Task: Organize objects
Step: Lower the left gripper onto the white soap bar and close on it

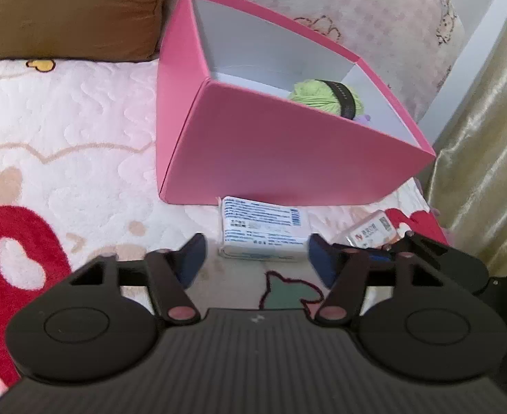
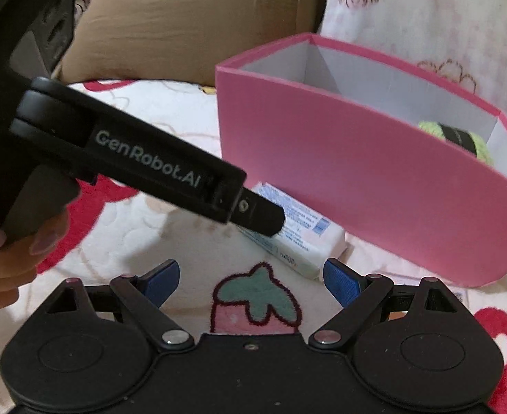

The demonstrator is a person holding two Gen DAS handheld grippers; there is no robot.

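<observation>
Your left gripper is down low over the blanket, jaws partway open around the white tissue pack. The pack sits just ahead of and between the blue pads, but they aren't pressing on it, so you've got nothing held there. From the right wrist view the left gripper's finger crosses over the pack's near end, so whether it touches there is hard to call.

Your right gripper is spread wide and empty, hanging over the strawberry print, with the pack just beyond its right pad.

The pack lies flat on the blanket right against the front wall of the pink box, at its base. Inside the box there's a green yarn ball with a black band, over in the far right corner. A smaller packet with a red logo lies just right of the pack, partly behind your left gripper's right finger. Brown pillow sits behind the box on the left. Your hand is wrapped around the left gripper's handle.
</observation>
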